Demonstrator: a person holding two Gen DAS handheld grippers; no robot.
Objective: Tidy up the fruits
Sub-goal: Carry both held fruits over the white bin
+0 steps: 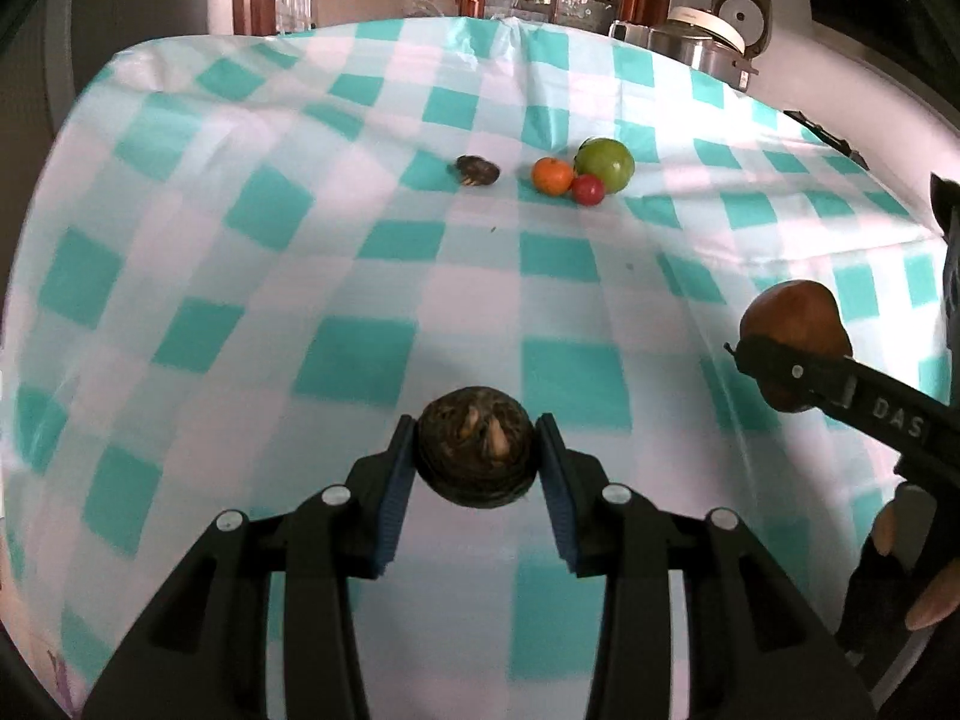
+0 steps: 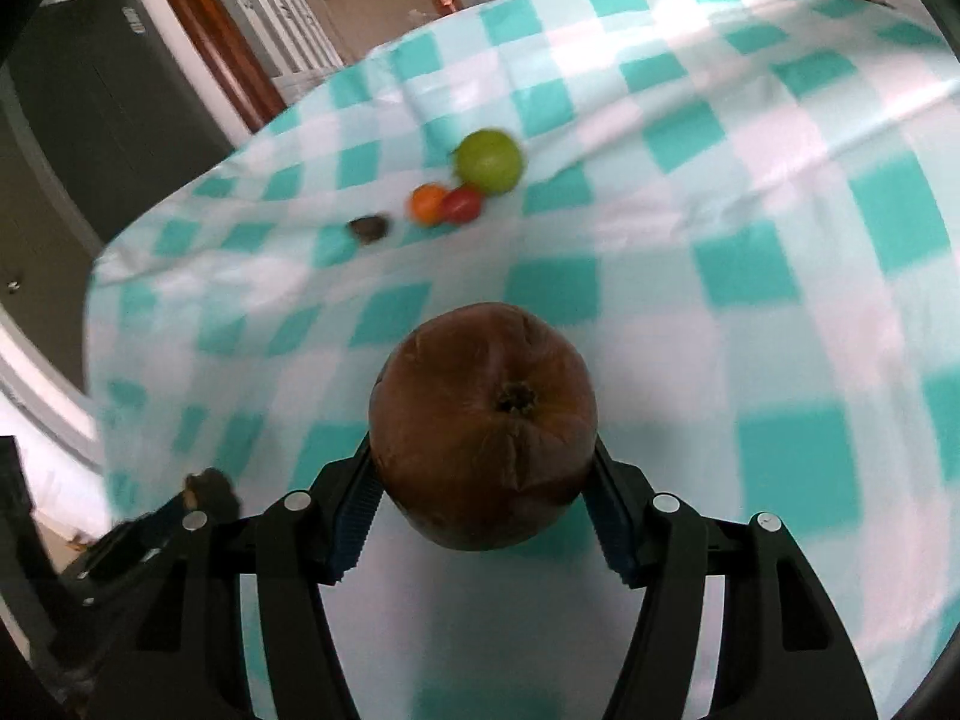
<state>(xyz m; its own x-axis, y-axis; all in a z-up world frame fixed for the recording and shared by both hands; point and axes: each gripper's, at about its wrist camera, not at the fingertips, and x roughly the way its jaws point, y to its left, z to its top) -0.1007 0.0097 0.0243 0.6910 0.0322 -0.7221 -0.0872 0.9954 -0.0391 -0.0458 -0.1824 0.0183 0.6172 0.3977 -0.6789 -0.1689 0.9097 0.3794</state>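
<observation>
My left gripper is shut on a small dark brown round fruit and holds it above the checked tablecloth. My right gripper is shut on a larger reddish-brown wrinkled fruit; it also shows in the left wrist view at the right. Far across the table lie a green fruit, an orange fruit and a small red fruit touching one another, with a second dark brown fruit a little to their left. The same group shows in the right wrist view.
The table has a teal and white checked cloth with folds. Metal pots and a rice cooker stand past the far right edge. A dark cabinet stands left of the table. The left gripper's tip shows at lower left of the right wrist view.
</observation>
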